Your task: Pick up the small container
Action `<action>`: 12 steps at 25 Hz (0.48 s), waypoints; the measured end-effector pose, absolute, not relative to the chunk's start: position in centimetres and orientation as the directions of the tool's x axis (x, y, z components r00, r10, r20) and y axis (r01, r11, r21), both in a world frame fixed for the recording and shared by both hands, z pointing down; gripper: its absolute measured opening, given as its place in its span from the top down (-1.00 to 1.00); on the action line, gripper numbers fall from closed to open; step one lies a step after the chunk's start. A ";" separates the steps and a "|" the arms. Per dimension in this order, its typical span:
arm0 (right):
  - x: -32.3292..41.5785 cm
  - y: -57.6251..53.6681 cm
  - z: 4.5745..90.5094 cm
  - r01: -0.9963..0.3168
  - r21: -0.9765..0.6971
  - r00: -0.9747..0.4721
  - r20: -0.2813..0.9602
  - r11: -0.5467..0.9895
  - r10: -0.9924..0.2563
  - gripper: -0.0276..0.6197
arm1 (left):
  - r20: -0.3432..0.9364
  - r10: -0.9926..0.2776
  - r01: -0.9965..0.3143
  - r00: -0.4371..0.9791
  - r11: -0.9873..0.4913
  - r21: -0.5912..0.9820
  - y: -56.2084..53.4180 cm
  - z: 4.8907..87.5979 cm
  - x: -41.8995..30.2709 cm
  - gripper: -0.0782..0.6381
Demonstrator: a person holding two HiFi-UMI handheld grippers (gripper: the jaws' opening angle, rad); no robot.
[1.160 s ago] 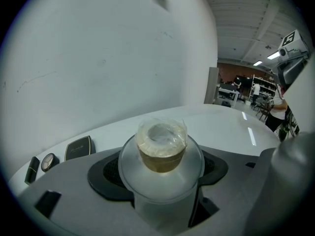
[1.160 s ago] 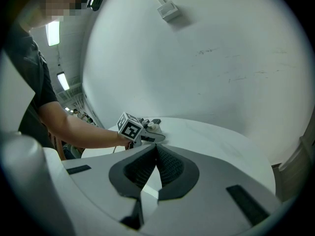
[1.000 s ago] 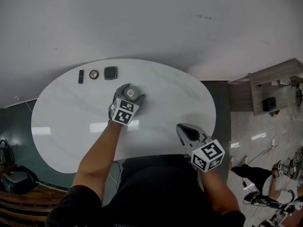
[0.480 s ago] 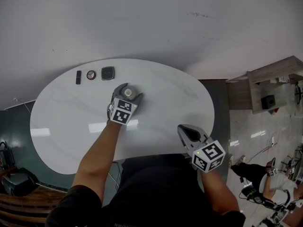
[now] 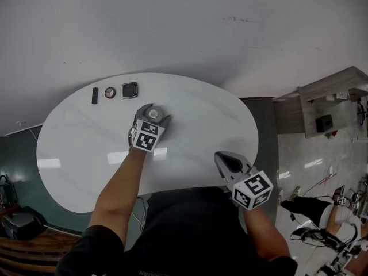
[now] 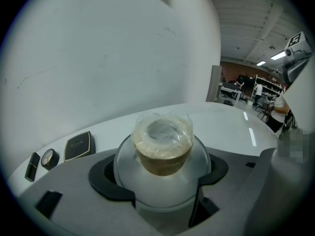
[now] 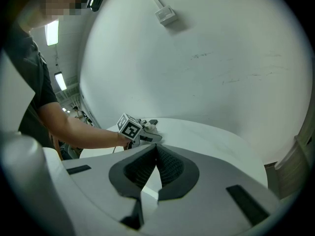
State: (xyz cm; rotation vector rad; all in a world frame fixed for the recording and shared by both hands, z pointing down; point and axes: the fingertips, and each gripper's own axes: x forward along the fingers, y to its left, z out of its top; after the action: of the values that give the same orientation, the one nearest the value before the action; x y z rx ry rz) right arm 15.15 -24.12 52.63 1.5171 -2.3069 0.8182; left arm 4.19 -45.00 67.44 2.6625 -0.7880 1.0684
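Clasping film-topped small container [image 6: 162, 149], left gripper [image 5: 153, 113]

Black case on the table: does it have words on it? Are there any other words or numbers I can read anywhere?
No text here can be read.
Black case: faint mark on the lid, too blurred to read.
Round dial: too small to read.
Marker cube: only black-and-white squares, no letters.

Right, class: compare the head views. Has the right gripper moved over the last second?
No. The right gripper sits at the same spot over the near edge of the white table in every head view, with its jaws shut and empty.
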 end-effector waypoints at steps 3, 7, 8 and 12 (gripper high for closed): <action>15.4 -23.9 52.6 -0.905 -0.311 -0.416 0.499 0.291 -0.760 0.93 | 0.694 -0.398 -0.526 0.600 -0.850 -0.033 -44.5 67.2 4.0 -0.18; 15.1 -24.1 52.3 -0.901 -0.313 -0.424 0.490 0.301 -0.761 0.93 | 0.701 -0.371 -0.499 0.609 -0.866 -0.025 -43.5 66.1 4.0 -0.18; 14.9 -24.3 52.3 -0.899 -0.312 -0.429 0.487 0.307 -0.761 0.93 | 0.702 -0.363 -0.493 0.612 -0.870 -0.021 -43.2 65.7 3.9 -0.18; 13.9 -25.0 51.7 -0.889 -0.305 -0.453 0.469 0.342 -0.758 0.93 | 0.702 -0.348 -0.475 0.621 -0.880 -0.016 -42.1 63.7 3.5 -0.18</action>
State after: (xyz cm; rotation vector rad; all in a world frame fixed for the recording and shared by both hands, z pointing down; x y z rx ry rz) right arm 13.94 -24.96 51.73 1.4825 -2.3628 0.7749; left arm 3.52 -42.05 63.69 2.6709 -0.6849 1.1021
